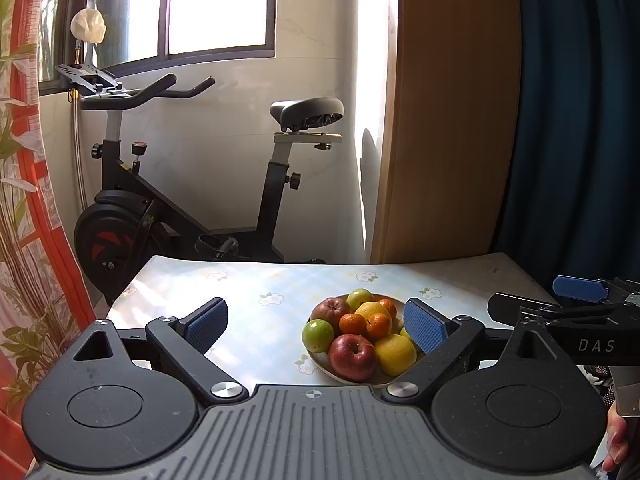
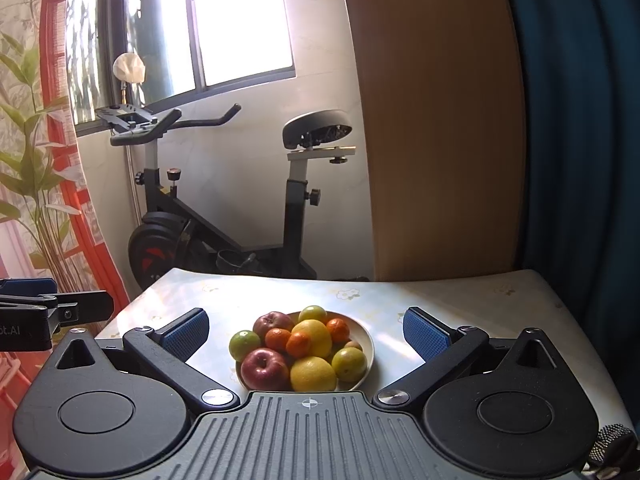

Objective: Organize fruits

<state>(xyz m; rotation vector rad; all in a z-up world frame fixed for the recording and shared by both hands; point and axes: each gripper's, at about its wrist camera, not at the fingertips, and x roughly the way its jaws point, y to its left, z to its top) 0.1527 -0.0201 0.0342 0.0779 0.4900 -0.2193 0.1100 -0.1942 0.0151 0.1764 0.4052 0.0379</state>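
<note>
Plate (image 2: pixel 366 340) of apples, oranges, lemons: on counter (image 2: pixel 460 300), ahead of right hand-held gripper (image 2: pixel 306 334), fingers spread, empty; left hand-held gripper (image 1: pixel 316 322) likewise spread, empty, plate toward its right finger

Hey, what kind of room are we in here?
Most likely a room in a home, not a lab or shop. An exercise bike stands under a window, patterned curtains hang beside it, and a plate of fruit sits on a table with a flowered cloth.
</note>
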